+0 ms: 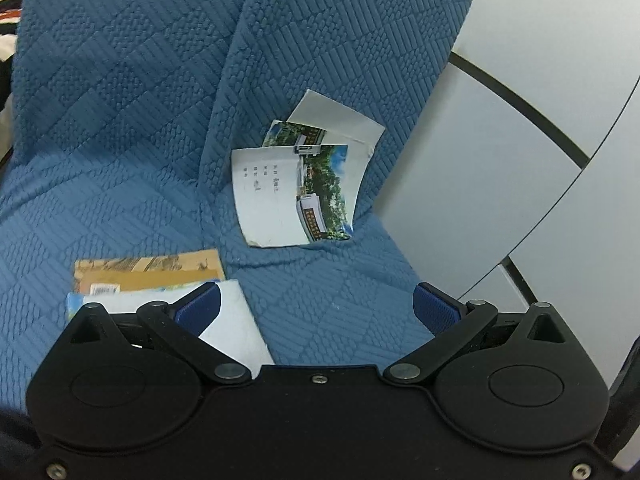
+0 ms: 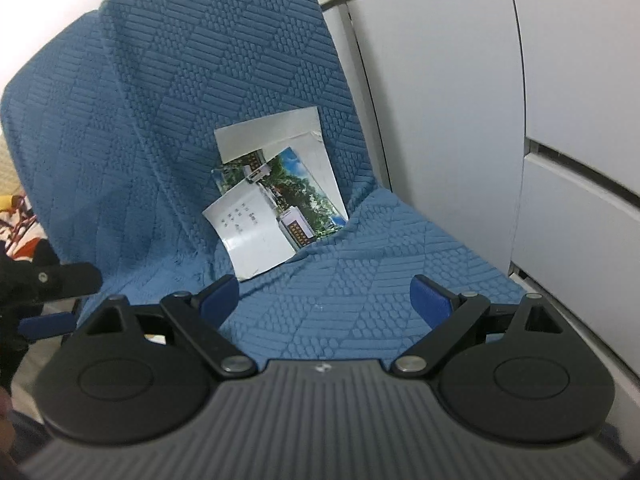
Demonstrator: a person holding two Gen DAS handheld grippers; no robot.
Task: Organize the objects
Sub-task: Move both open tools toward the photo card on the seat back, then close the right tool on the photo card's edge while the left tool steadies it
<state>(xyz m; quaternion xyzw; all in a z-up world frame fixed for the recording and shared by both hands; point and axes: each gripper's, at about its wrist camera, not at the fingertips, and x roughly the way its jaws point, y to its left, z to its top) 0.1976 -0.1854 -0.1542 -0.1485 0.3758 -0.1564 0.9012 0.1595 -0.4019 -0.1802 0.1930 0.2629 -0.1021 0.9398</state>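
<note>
Blue quilted sofa cover under everything, white cabinet panels beside it, photo-printed white booklets propped against the backrest fold, tan envelope and white booklet by your left gripper, your right gripper angled down, both fingers spread wide, holding nothing.

Left gripper body hides lower part of white booklet and edge of brown booklet. Writing on leaning booklet too small to read. Second leaning booklet mostly covered by it.
</note>
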